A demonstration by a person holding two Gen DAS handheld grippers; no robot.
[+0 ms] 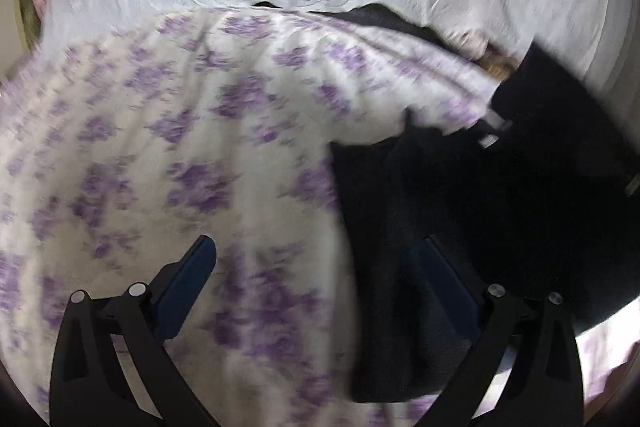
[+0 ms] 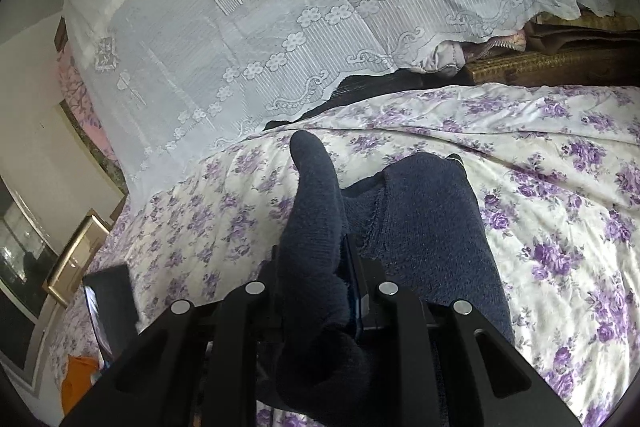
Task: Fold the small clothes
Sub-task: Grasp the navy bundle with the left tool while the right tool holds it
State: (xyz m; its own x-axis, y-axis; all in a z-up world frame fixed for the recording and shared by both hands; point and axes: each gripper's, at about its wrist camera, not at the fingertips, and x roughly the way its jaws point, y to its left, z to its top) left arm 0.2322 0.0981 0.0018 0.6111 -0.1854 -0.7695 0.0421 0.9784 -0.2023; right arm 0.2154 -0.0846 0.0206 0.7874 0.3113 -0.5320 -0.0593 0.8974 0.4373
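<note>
The right gripper (image 2: 310,267) is clenched on a dark blue sock (image 2: 316,211). The sock is squeezed between its two fingers, and one end of it sticks up and away past the tips. The rest of the sock hangs down in a lump close to the camera. Just to the right, more dark blue knit cloth (image 2: 432,219) lies flat on the bedsheet (image 2: 560,187), which is white with purple flowers. The left gripper (image 1: 316,267) is wide open, with nothing between its fingers. Its left finger (image 1: 188,283) hangs over the flowery bedsheet (image 1: 160,147), and its right finger (image 1: 444,279) is over dark cloth (image 1: 440,207) on the right side of that view. This picture is blurry, so I cannot tell if the finger touches the cloth. Farther away, past the edge of the bed, a white lace cover (image 2: 280,7) hangs over a big pile. On the far right is a brown woven basket (image 2: 540,63). Near on the left lie something orange (image 2: 76,383) and a dark flat thing (image 2: 108,299).
</note>
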